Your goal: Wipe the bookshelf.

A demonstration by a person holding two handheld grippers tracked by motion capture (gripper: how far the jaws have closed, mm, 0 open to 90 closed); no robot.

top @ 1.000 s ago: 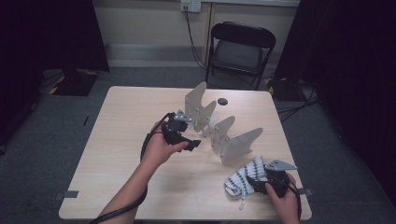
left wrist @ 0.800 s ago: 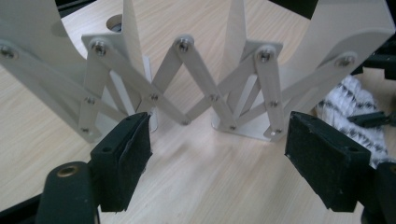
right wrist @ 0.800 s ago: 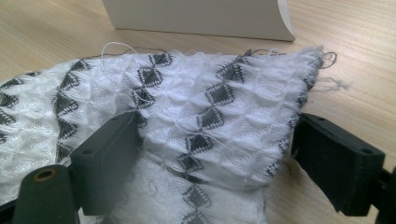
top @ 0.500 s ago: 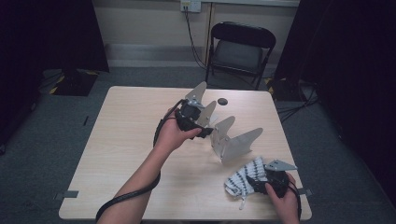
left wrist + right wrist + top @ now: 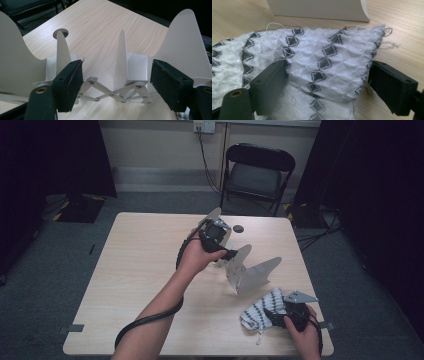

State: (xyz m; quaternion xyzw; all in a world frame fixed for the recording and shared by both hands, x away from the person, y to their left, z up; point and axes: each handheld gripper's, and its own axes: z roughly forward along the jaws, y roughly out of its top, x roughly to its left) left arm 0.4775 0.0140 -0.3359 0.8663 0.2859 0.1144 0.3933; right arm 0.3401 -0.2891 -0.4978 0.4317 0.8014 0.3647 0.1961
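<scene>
Left gripper (image 5: 227,251) jaws wide apart, empty, straddling the rack's (image 5: 120,75) middle dividers. Right gripper (image 5: 280,317) jaws part-open around a bunched cloth (image 5: 317,62) between them; grip unclear. Rack just beyond cloth.

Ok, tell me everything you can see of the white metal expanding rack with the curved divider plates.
The white metal expanding rack stands upright mid-table, running diagonally from near the small dark disc toward the striped white cloth. Thin fin-shaped plates rise from small bases joined by a riveted scissor linkage, partly stretched. The left gripper hovers at it, jaws open astride the linkage; contact is unclear.
</scene>
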